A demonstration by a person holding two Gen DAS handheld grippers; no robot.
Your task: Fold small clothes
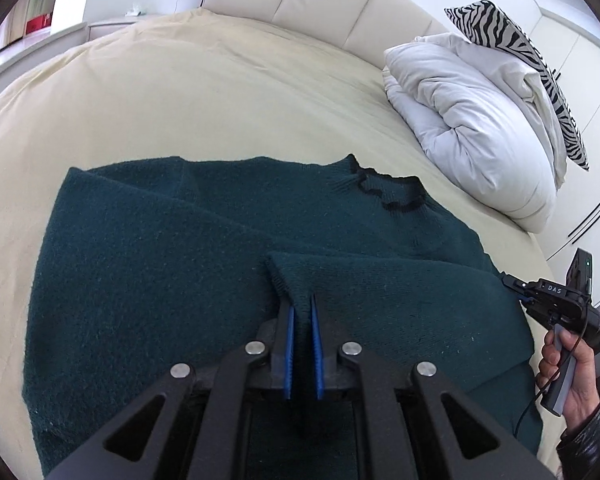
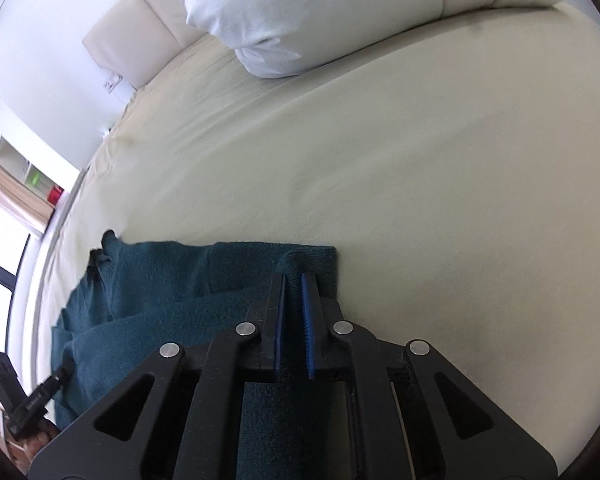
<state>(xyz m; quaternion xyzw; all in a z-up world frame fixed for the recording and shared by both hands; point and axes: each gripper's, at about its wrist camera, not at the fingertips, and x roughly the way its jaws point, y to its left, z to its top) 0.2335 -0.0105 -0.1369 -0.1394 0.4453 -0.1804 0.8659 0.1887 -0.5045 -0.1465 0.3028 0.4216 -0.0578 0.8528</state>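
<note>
Both grippers (image 1: 301, 302) (image 2: 294, 280) clamped, fingers (image 1: 289, 332) pointing downward

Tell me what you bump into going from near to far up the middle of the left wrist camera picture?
Left gripper shut on a sweater cuff → green sweater spread flat → bare cream bedsheet → padded headboard.

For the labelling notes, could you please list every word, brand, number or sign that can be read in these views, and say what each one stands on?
"DAS": white letters on top of the black right tongs, seen from the left wrist view.
Marking on the side of the left tongs, in the right wrist view: too blurred to read.
Green sweater: no label or text visible.
</note>
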